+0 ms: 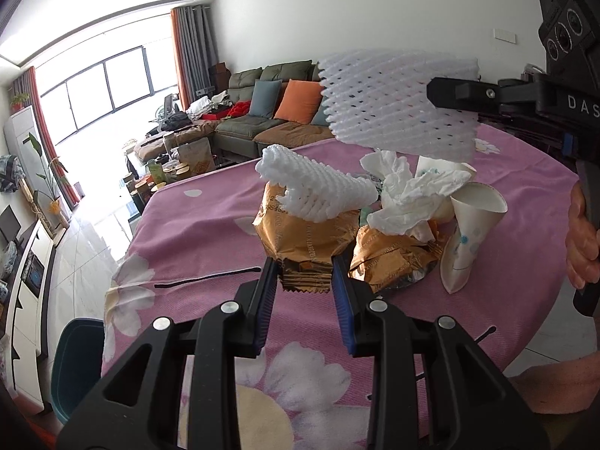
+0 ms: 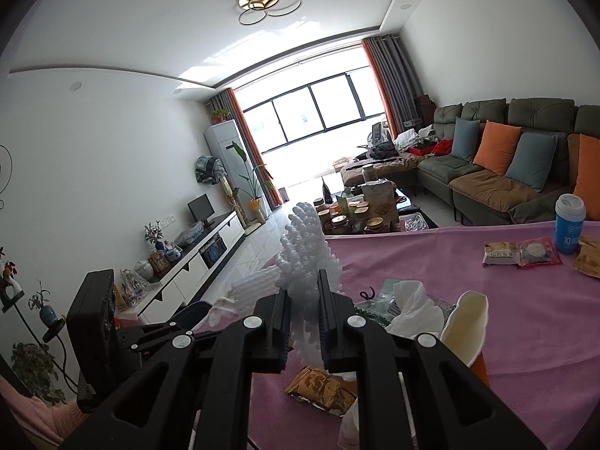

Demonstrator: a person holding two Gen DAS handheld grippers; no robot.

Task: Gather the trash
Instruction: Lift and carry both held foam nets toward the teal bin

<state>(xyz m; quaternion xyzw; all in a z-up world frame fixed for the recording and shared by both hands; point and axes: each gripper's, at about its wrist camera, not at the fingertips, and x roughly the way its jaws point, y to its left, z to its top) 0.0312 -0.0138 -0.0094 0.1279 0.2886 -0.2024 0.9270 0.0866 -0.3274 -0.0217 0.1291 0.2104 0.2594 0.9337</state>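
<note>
In the left wrist view my left gripper (image 1: 304,273) is shut on the folded end of a gold snack wrapper (image 1: 303,236), which stands up from the pink flowered tablecloth (image 1: 210,232). A white foam net (image 1: 318,191) rests on top of that wrapper. Beside it lie a second gold wrapper (image 1: 390,255), a crumpled tissue (image 1: 408,195) and a tipped paper cup (image 1: 468,232). My right gripper (image 1: 435,99) hangs above the pile, shut on another white foam net (image 1: 397,105). The right wrist view shows this net (image 2: 303,255) squeezed between the right gripper's (image 2: 304,300) fingers.
A blue bottle (image 2: 568,225) and snack packets (image 2: 521,253) sit at the table's far right. A teal bin or chair (image 1: 75,363) stands below the table's left edge. A person's hand (image 1: 581,240) holds the right gripper's handle. Beyond are a coffee table and sofa.
</note>
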